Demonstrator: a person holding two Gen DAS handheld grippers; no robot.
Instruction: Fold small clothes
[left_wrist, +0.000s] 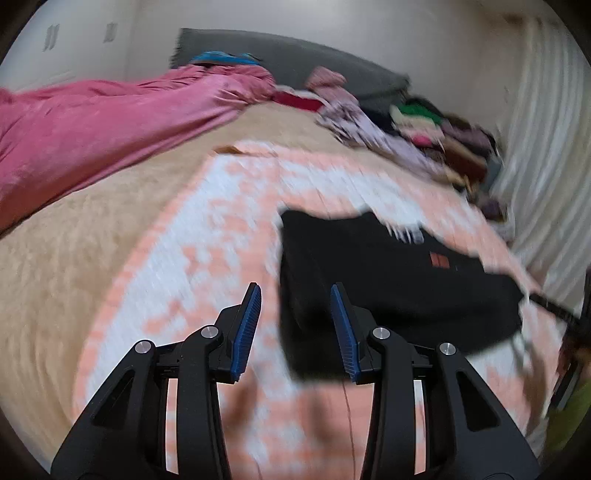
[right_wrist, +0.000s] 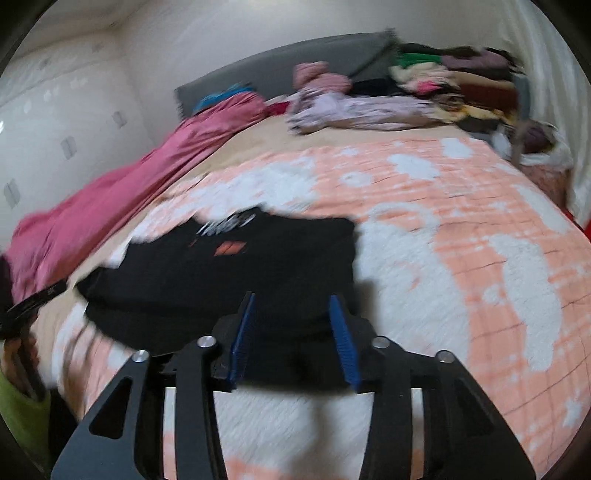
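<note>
Bedding first: a peach-and-white quilt (right_wrist: 461, 229) covers the bed, with a pink blanket (left_wrist: 92, 125) running off toward 10 o'clock and a heap of unfolded clothes (right_wrist: 443, 81) piled at 1 o'clock near the headboard. On the quilt lies the black garment (right_wrist: 229, 273), flat and seemingly already folded once, an orange mark on its upper face.

Risk, as I judge it: both views are smeared, and a hurried grab on soft, slack cloth could catch only the top layer, or pinch quilt along with it, dragging the fold askew.

Left gripper (left_wrist: 295, 325) hovers at the garment's left edge, jaws wide, holding nothing. Right gripper (right_wrist: 291, 332) sits over the garment's near edge, jaws equally wide and empty; whether the tips touch cloth I cannot tell.
</note>
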